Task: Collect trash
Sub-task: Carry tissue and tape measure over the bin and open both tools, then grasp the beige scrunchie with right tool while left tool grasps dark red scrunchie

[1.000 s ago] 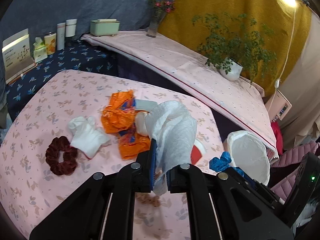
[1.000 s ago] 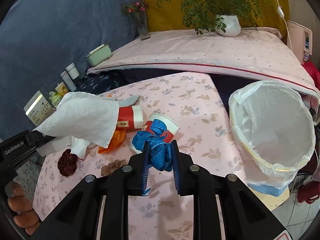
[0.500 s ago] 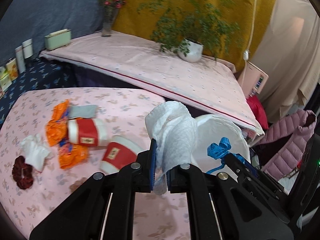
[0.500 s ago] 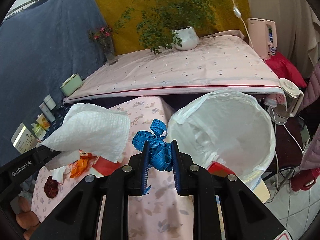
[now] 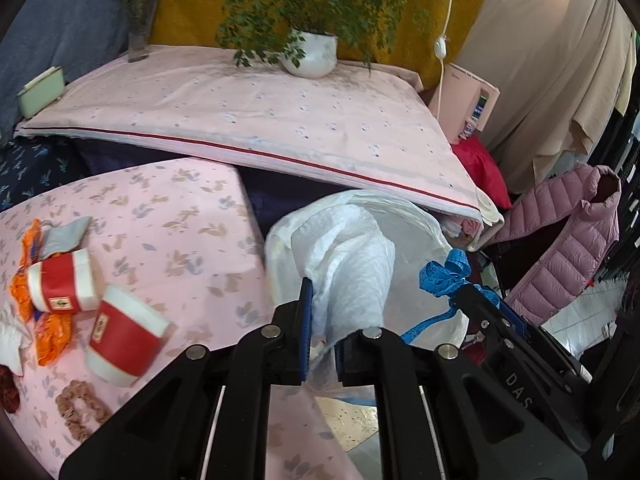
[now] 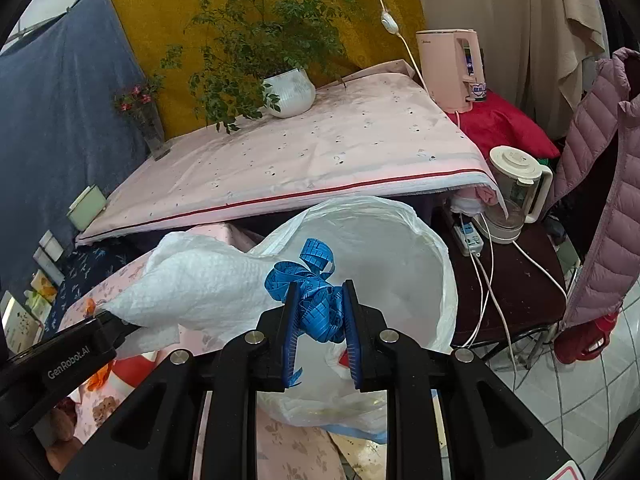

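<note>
Low table (image 5: 168,216), pink leaf-print cloth. At its 9 o'clock edge in the left wrist view: two red-and-white paper cups (image 5: 60,284) (image 5: 124,344) on their sides, touching; orange wrappers (image 5: 52,336) under and beside them; grey scrap (image 5: 66,232) at 10 o'clock; brown scrunchie (image 5: 78,408) at 7 o'clock; dark red scrunchie (image 5: 8,390) at frame edge.

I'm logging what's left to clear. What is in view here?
paper towel: 1, white, held over bin
tape measure: 1, blue, bunched, held over bin
bin: 1, white liner, beside table
paper cups: 2, red and white, lying on table
wrappers: orange, crumpled, table's left edge
scrunchie: 1, brownish, table's near edge
potted plant: 1, white pot, rear surface
left tongs: shut on paper towel
right tongs: shut on tape measure
</note>
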### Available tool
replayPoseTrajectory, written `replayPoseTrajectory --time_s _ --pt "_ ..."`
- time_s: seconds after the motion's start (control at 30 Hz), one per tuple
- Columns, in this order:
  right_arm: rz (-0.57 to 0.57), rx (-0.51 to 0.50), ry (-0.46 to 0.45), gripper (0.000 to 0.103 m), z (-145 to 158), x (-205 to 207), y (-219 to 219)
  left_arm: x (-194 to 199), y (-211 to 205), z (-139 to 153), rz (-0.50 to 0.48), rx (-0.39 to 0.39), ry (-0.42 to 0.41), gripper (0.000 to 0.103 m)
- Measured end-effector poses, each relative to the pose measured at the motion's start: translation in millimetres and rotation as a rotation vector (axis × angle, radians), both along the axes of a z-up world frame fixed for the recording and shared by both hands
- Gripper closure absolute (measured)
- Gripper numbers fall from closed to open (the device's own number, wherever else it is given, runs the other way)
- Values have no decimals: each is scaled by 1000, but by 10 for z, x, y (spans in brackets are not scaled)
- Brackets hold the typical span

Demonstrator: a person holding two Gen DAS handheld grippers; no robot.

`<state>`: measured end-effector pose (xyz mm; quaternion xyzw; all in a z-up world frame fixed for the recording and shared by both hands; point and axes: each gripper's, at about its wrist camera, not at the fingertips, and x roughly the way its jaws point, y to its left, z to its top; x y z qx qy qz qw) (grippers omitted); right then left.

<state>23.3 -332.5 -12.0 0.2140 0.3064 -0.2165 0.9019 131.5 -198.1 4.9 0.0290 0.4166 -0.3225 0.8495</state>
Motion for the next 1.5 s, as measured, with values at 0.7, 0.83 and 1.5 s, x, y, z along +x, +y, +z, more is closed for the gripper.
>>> replayPoseTrajectory --time_s 0.7,0.83,1.5 --pt "-25 9 30 83 -155 168 -141 116 -93 -112 56 25 -17 43" --pt "-14 0 34 81 -148 242 -112 135 -22 -113 72 24 -14 41" --pt "29 -61 18 59 24 340 251 166 498 -74 184 11 -21 28"
